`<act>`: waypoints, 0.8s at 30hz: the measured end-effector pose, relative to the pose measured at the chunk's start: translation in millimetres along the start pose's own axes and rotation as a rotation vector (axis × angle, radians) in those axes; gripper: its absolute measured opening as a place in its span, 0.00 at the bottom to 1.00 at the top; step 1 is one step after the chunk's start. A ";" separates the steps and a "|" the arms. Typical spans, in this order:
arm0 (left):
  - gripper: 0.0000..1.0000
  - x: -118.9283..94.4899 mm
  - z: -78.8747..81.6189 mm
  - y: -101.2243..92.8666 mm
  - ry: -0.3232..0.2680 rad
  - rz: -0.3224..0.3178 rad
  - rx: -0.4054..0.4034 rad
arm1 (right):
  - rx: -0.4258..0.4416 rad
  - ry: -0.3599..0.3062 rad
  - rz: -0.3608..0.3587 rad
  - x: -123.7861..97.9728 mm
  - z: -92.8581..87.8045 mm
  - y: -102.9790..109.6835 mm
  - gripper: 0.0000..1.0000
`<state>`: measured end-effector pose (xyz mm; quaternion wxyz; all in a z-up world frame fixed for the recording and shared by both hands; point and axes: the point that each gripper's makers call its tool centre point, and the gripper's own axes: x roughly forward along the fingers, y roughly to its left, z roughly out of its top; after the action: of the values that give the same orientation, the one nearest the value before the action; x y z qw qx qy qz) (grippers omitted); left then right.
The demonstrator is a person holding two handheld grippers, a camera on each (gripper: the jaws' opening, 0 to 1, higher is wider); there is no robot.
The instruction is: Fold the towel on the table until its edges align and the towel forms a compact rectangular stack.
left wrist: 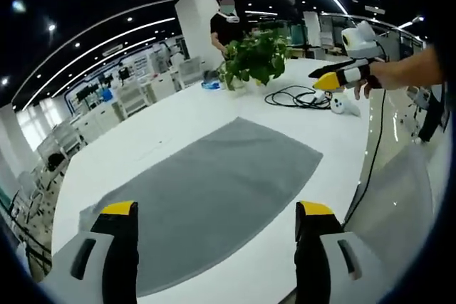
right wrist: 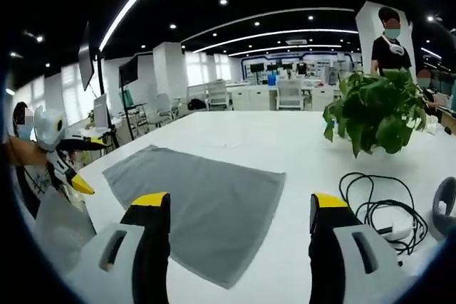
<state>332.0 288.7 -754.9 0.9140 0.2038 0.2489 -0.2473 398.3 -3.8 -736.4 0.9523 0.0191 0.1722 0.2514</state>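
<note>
Towel flat, unfolded.
I see grey towel (left wrist: 214, 197) on white tabletop (left wrist: 178, 115); L gripper (left wrist: 217, 226) & R gripper (right wrist: 240, 215) both released, above near edge.

The grey towel (left wrist: 214, 201) (right wrist: 203, 204) lies spread flat and unfolded on the white table (left wrist: 185, 115) (right wrist: 285, 140).

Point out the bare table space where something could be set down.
Free: the white table between the towel and the plant, and beyond the towel's far edge. Crowded: the black cables near the plant.
</note>
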 end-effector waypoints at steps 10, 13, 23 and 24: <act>0.93 24.0 29.1 -61.3 0.002 -0.108 0.039 | 0.070 -0.034 -0.008 3.0 13.3 -27.9 0.80; 0.93 28.6 35.0 -69.5 -0.003 -0.128 0.037 | 0.075 -0.055 -0.008 5.9 18.5 -37.9 0.79; 0.92 46.8 41.6 -93.5 0.019 -0.192 0.037 | 0.087 -0.059 -0.012 15.4 21.6 -57.9 0.76; 0.92 48.7 42.6 -96.8 0.019 -0.201 0.043 | 0.085 -0.058 -0.013 16.7 22.0 -58.4 0.75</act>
<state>330.2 173.6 -772.3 0.8775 0.1998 0.2715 -0.3411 446.9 -45.6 -728.2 0.9568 0.0656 0.1550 0.2372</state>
